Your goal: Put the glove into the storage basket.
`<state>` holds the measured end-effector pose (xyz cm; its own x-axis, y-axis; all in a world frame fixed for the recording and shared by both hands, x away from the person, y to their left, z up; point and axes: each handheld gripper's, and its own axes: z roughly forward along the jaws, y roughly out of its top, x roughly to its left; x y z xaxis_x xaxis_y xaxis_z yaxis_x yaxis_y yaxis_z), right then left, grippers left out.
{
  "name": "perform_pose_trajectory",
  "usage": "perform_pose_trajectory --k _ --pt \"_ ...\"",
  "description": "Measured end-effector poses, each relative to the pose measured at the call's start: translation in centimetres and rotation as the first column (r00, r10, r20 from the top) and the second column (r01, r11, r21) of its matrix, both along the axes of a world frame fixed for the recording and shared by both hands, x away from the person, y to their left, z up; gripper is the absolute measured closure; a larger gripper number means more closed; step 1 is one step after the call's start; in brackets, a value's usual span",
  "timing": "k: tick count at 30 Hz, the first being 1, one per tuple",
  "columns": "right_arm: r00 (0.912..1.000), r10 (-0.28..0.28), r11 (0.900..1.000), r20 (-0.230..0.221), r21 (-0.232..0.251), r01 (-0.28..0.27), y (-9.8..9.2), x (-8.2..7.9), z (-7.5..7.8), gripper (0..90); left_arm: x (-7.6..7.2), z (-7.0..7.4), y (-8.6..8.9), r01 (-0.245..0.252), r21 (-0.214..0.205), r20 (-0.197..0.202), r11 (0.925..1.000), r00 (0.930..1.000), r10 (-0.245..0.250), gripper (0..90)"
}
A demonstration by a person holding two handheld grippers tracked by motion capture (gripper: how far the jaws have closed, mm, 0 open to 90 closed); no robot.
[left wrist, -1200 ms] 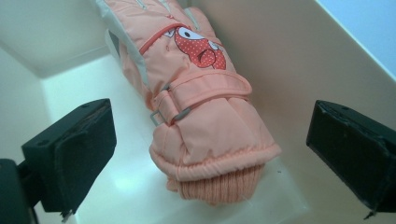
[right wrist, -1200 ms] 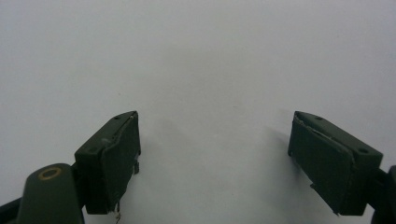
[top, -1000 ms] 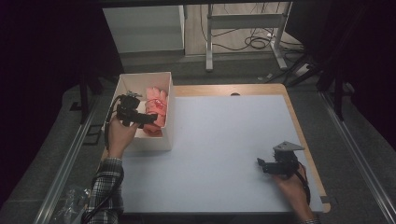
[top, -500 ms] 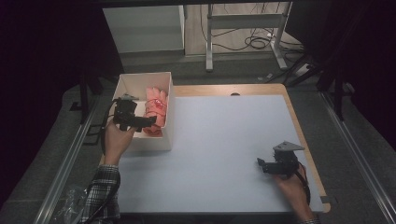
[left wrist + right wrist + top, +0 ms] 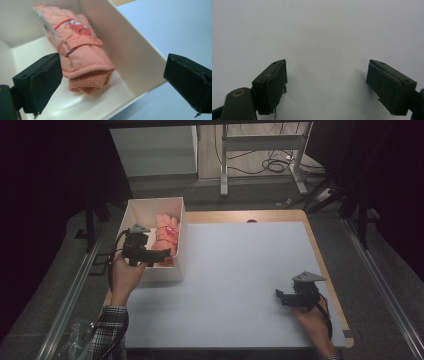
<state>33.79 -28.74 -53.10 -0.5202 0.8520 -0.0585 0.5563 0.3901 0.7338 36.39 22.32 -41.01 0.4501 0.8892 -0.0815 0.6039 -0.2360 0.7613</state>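
A pair of salmon-pink padded gloves (image 5: 166, 236) (image 5: 80, 52) lies in a white open box (image 5: 145, 210) (image 5: 130, 55) at the table's left edge. My left gripper (image 5: 159, 255) (image 5: 117, 82) hovers over the box's near end, open, its jaws wide apart and nothing between them; the gloves' knitted cuff lies just beyond the jaws. My right gripper (image 5: 278, 296) (image 5: 327, 85) rests low over the white table surface (image 5: 240, 270) (image 5: 317, 30) near the front right, open and holding nothing.
The table has a wooden rim (image 5: 320, 255) along its right and far sides. A metal rail (image 5: 75, 290) runs along the left. Beyond the table stand a white cabinet (image 5: 155, 150) and a metal frame (image 5: 260, 155) with cables on the floor.
My left gripper has drawn back slightly toward the box's near end, over the gloves. The right gripper has stayed put.
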Motion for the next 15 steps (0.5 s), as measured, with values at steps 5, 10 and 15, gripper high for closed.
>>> perform_pose_trajectory --k 5,10,15 --pt "1.0000 0.000 1.0000 0.000 -0.001 0.000 0.0 0.0 0.0 17.2 -0.8 0.4 -1.0 0.036 0.002 0.012 0.9994 0.9993 -0.036 2.3" --pt "1.0000 0.000 1.0000 0.001 0.000 0.000 0.0 0.0 0.0 17.2 -1.5 0.7 -2.2 0.078 -0.010 0.024 0.9969 0.9967 -0.077 2.4" --pt "1.0000 0.000 1.0000 -0.001 -0.002 0.000 0.0 0.0 0.0 17.2 -2.2 0.8 -3.9 0.128 -0.024 0.034 0.9915 0.9913 -0.127 2.3"
